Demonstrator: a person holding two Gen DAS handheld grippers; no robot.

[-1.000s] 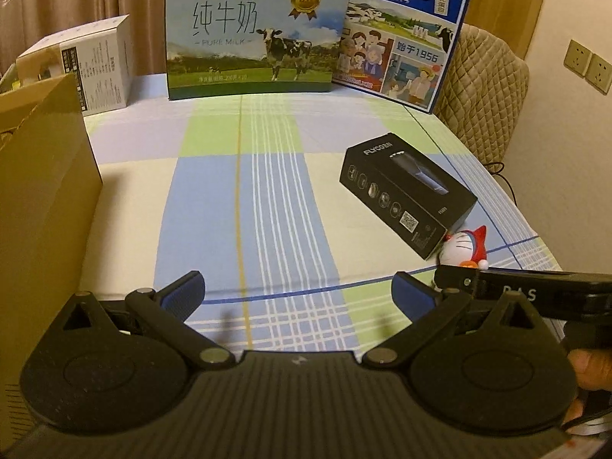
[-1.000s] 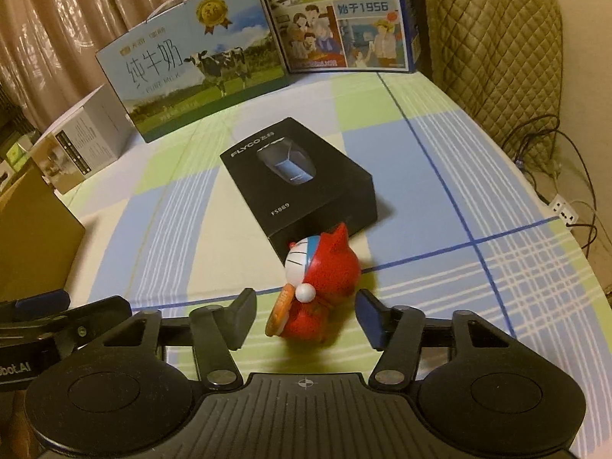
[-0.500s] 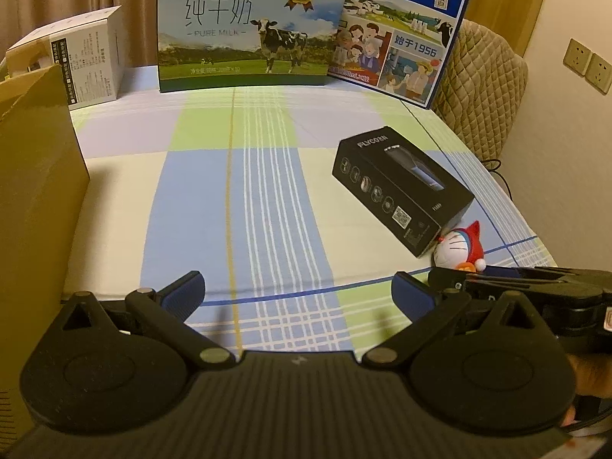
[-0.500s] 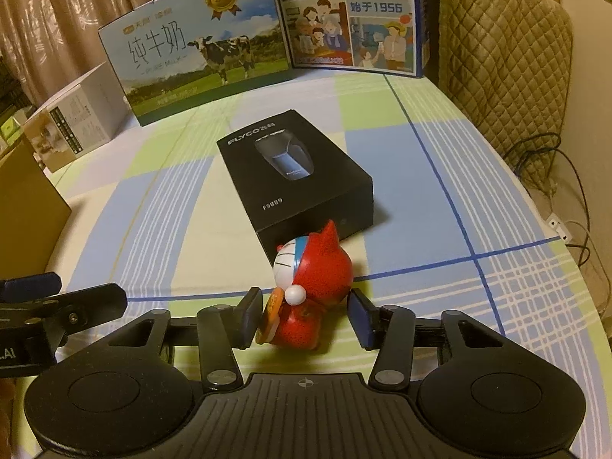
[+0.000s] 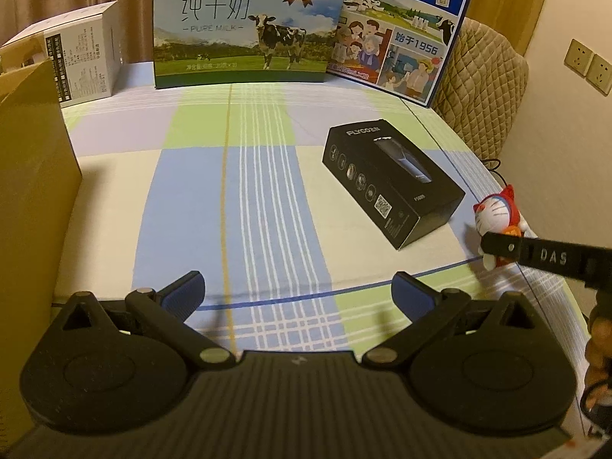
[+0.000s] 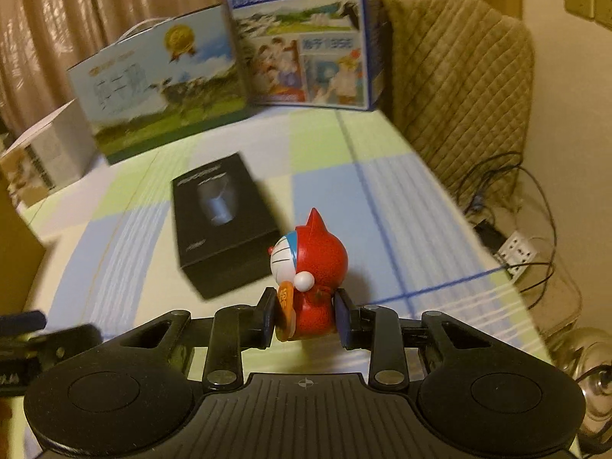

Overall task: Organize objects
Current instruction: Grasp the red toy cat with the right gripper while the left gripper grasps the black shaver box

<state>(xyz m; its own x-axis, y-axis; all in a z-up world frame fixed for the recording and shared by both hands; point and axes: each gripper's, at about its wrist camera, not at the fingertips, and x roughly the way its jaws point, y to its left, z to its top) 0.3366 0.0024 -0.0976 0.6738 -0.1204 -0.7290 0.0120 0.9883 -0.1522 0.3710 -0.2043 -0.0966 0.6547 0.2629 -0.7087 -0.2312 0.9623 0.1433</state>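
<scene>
My right gripper (image 6: 306, 321) is shut on a small red cat figurine (image 6: 311, 267) with a blue and white face, holding it by the lower body, lifted above the checked tablecloth. The figurine also shows in the left wrist view (image 5: 497, 216), behind my right gripper's finger (image 5: 505, 246). A black Flyco box (image 6: 222, 225) lies flat just left of and beyond the figurine; it shows in the left wrist view (image 5: 390, 179) too. My left gripper (image 5: 298, 294) is open and empty over the near edge of the table.
A brown cardboard box (image 5: 30, 191) stands at the left edge. Two milk cartons (image 5: 244, 26) (image 5: 401, 30) and a white box (image 5: 76, 53) stand at the back. A quilted chair (image 6: 459, 88) and cables with a power strip (image 6: 516, 248) are to the right.
My right gripper closed on the red figurine and lifted it, swinging so the view blurs. My left gripper stayed open and drifted slightly.
</scene>
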